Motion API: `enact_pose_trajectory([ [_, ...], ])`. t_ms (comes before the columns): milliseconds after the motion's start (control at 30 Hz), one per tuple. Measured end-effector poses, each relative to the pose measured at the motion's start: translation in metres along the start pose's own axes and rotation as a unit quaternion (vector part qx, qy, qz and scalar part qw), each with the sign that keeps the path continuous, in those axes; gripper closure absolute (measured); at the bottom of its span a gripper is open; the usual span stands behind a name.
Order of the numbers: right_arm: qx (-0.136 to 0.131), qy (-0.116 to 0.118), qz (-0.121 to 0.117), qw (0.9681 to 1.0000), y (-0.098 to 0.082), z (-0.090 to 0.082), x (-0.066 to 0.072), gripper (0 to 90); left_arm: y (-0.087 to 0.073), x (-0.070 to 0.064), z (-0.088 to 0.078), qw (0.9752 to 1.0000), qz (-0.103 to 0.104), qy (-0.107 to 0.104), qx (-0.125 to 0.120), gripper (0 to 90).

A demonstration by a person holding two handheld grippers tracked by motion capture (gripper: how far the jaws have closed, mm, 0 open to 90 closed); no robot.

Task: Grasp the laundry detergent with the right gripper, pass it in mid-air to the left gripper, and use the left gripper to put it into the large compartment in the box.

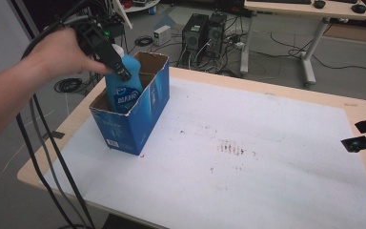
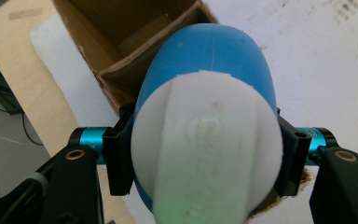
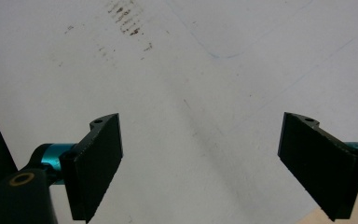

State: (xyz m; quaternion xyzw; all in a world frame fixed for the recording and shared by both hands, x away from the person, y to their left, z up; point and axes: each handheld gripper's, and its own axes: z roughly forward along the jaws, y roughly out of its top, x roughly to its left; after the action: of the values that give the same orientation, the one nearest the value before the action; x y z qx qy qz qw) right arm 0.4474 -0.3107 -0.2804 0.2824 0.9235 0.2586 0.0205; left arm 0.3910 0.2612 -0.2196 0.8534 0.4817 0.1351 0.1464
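Left gripper (image 2: 205, 161): jaws clamped on blue bottle (image 1: 124, 88).
Blue bottle: upright in cardboard box (image 1: 143, 114), 10 o'clock on table (image 1: 276, 90); probably near compartment.
Right gripper (image 3: 200, 163): jaws spread, nothing between, 3 o'clock edge.

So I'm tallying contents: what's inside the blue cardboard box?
A blue bottle with a white cap stands in the box's near compartment, gripped by the left claw. The far compartment looks empty, though its bottom is hidden.

Both tongs look the same: flat black rectangular jaws, teal anodised cross rods, brass-ringed screw holes. Left tongs (image 1: 116, 67) trail thick black and grey cables (image 1: 47, 157); right tongs (image 3: 214, 158) match.
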Motion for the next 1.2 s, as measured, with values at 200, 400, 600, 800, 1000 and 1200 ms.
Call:
enact_pose_trajectory([
  [200, 0.001, 0.000, 0.004, 1.0000, -0.003, 0.001, -0.001, 13.4, -0.004, 0.000, 0.019, 0.9999, 0.008, -0.004, 0.013, 37.5],
  [400, 0.001, -0.001, 0.008, 1.0000, -0.007, 0.001, -0.001, 13.4, -0.004, -0.002, 0.034, 0.9994, 0.025, -0.008, 0.022, 37.5],
  [600, -0.001, -0.001, 0.013, 0.9999, -0.010, -0.001, -0.002, 13.4, -0.008, -0.003, 0.047, 0.9993, 0.023, -0.004, 0.029, 37.5],
  [800, 0.001, -0.001, 0.014, 0.9999, -0.011, 0.000, -0.002, 13.4, -0.012, -0.003, 0.056, 0.9989, 0.028, -0.006, 0.037, 37.5],
  [1000, 0.003, 0.000, 0.013, 0.9999, -0.011, 0.002, -0.001, 13.4, -0.015, -0.002, 0.060, 0.9992, 0.020, -0.002, 0.034, 37.5],
  [1200, 0.002, 0.001, 0.013, 0.9999, -0.010, 0.003, 0.001, 13.4, -0.014, -0.006, 0.063, 0.9990, 0.020, 0.002, 0.038, 37.4],
])
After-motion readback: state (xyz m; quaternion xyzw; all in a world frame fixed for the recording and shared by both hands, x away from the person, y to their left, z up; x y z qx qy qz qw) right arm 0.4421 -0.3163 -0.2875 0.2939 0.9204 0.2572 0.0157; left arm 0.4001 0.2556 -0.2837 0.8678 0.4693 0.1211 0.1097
